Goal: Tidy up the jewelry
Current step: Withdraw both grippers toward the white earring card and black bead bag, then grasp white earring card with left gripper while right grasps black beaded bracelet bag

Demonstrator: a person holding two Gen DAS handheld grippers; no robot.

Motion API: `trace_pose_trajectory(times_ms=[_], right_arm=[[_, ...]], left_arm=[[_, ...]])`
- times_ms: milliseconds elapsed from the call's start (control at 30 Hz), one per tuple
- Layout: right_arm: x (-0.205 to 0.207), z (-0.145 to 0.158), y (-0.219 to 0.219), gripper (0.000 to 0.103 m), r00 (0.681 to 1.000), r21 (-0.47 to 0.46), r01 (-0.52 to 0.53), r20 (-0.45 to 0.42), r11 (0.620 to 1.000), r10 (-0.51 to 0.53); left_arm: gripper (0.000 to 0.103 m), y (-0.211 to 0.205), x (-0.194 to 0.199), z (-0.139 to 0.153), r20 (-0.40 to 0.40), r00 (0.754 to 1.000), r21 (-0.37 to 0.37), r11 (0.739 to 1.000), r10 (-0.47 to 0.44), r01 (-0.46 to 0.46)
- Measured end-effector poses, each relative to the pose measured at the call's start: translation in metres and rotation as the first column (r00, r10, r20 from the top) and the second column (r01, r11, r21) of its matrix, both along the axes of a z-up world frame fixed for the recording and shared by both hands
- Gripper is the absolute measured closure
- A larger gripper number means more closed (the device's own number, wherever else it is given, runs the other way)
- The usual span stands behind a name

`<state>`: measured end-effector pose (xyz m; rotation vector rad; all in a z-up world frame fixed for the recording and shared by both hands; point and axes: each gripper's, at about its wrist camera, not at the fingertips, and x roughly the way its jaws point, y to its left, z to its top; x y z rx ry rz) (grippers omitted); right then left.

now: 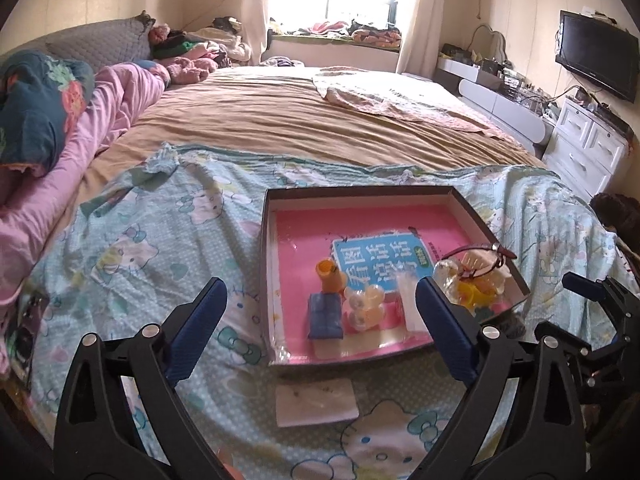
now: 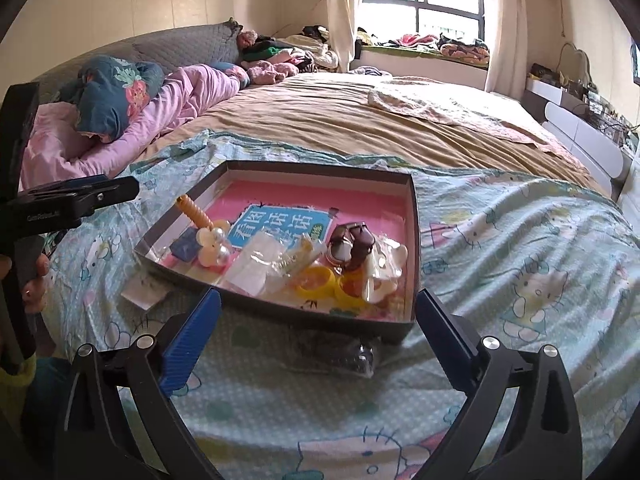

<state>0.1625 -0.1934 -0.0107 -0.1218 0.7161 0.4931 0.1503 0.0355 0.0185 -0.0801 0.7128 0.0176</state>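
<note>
Both claws gape wide and hold nothing. The small white packet (image 1: 317, 402) lies flat on the bedspread (image 1: 168, 240) just outside the tray (image 1: 267, 280), dead ahead of the left claw (image 1: 320, 332); the right claw (image 2: 318, 340) faces the tray's near corner, both angled downward.

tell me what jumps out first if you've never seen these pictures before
A shallow dark box with a bright pink floor sits on the cartoon-cat bedsheet, crammed with trinkets: yellow rings, a pearl flower clip, a brown strap and a blue booklet. Both grippers, left and right, stand wide open and empty just short of it. A small white card lies on the sheet outside the box.
</note>
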Motion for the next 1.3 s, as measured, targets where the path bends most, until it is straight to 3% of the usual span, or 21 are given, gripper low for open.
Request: trace_pose_trajectory(times_ms=[433,733,1000,1300], right_arm=[[-0.008,-0.019,-0.01,0.006,0.997,-0.022,0.035,-0.063,0.999,-0.036],[-0.007,-0.04,-0.013,0.006,0.992,-0.036,0.051,-0.112,0.998,-0.055],[0.01,-0.061,-0.016,0.006,0.983,-0.045,0.085,-0.162,0.995,-0.091],[0.034,-0.08,0.01,0.006,0.971,-0.097,0.083,-0.216,0.992,-0.102]], left_arm=[[0.012,0.011,-0.015,-0.028,-0.108,0.994,-0.035,0.999,0.031,-0.035],[0.01,0.007,-0.022,-0.061,-0.214,0.976,-0.065,0.997,0.028,-0.043],[0.01,0.011,-0.019,-0.079,-0.27,0.962,-0.081,0.995,0.041,-0.065],[0.01,0.013,-0.012,-0.095,-0.308,0.95,-0.127,0.988,0.049,-0.092]])
